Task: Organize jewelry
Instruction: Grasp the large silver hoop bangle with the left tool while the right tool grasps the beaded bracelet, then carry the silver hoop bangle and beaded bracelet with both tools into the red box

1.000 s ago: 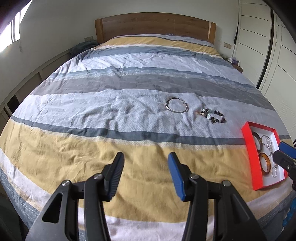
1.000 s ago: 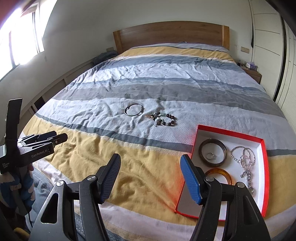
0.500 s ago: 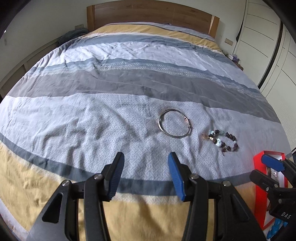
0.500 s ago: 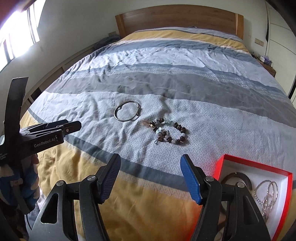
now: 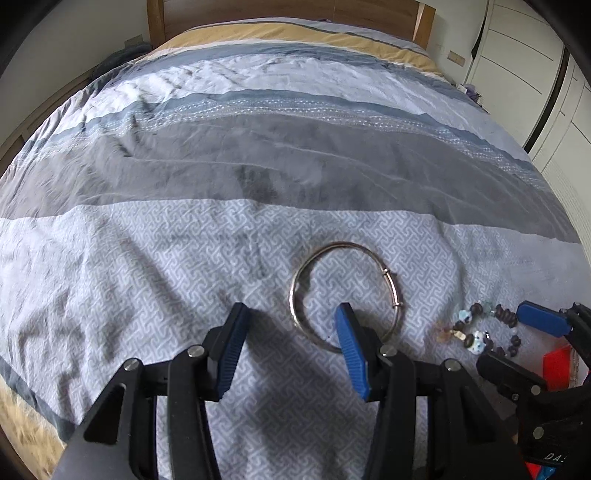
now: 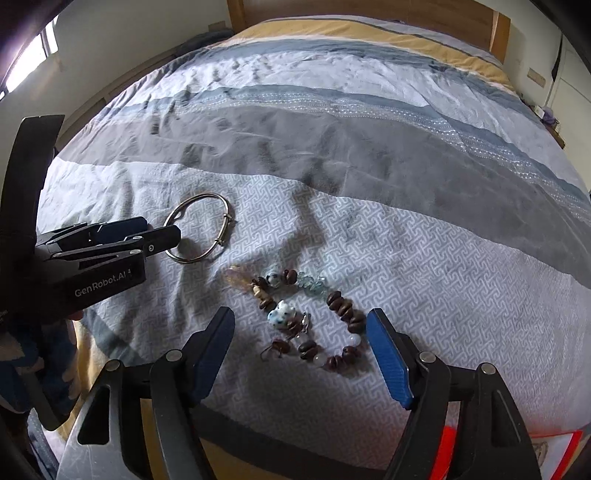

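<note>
Bare bedspread point(image 5: 184, 258) all around bangle point(image 5: 345, 295) and bead bracelet point(image 6: 314, 317); red box point(image 6: 498, 454) beside.

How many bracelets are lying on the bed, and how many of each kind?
Silver metal bangle: 1
Beaded bracelet: 1
Total loose on the bed cover: 2

- Red-walled jewelry box point(image 5: 557, 363): only a corner shows in the left wrist view, its contents blocked by the black right gripper point(image 5: 517, 343).
- Same box in the right wrist view: cut off by the bottom edge.
- Thin silver metal bangle point(image 5: 345, 291): its near arc is hidden behind a blue-padded finger point(image 5: 351, 354).
- Wooden headboard point(image 6: 369, 9): cropped by the top edge.
</note>
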Demonstrator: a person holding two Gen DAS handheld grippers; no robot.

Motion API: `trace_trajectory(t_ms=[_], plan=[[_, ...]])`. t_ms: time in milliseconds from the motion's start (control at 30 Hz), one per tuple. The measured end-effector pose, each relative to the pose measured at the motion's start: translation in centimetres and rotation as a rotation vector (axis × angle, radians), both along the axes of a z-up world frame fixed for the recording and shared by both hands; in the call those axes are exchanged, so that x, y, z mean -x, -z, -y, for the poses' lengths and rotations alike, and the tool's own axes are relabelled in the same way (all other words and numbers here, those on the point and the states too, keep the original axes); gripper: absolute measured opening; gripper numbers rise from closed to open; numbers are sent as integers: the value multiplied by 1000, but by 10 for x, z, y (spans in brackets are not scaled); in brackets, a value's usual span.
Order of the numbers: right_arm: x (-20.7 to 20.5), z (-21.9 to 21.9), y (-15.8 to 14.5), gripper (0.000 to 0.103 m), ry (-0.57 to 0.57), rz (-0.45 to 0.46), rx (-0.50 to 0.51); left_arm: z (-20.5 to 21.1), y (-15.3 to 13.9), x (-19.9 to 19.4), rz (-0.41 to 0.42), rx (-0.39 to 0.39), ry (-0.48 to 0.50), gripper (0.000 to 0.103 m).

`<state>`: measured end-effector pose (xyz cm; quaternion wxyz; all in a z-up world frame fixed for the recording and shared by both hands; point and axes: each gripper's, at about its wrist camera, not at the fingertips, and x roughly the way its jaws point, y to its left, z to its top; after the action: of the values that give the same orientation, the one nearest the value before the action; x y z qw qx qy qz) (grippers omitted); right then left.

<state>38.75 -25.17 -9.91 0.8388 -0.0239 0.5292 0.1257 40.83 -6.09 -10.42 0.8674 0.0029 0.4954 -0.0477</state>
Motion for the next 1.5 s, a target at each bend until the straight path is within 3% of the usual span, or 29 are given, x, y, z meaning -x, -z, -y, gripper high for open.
trace_trajectory(t_ms=[200, 267, 467, 567, 633, 1000, 1500], plan=[[-13, -2, 22, 73, 10, -55, 51, 8, 11, -12, -1, -36, 15, 47], [-12, -4, 25, 67, 14, -49, 72, 9, 12, -12, 7, -41, 13, 47], [-4, -6, 26, 28, 34, -38, 84, 14, 13, -13, 35, -60, 9, 44], [1, -8, 24, 23, 38, -33, 80, 13, 12, -11, 48, -53, 0, 26], [8, -10, 22, 17, 40, -22, 76, 12, 10, -9, 57, -56, -8, 6], [44, -24, -11, 17, 52, 52, 22, -1, -22, 17, 113, -52, -69, 4], [108, -35, -106, 17, 72, 197, -28, -33, -110, 86, 229, -26, -114, 4]])
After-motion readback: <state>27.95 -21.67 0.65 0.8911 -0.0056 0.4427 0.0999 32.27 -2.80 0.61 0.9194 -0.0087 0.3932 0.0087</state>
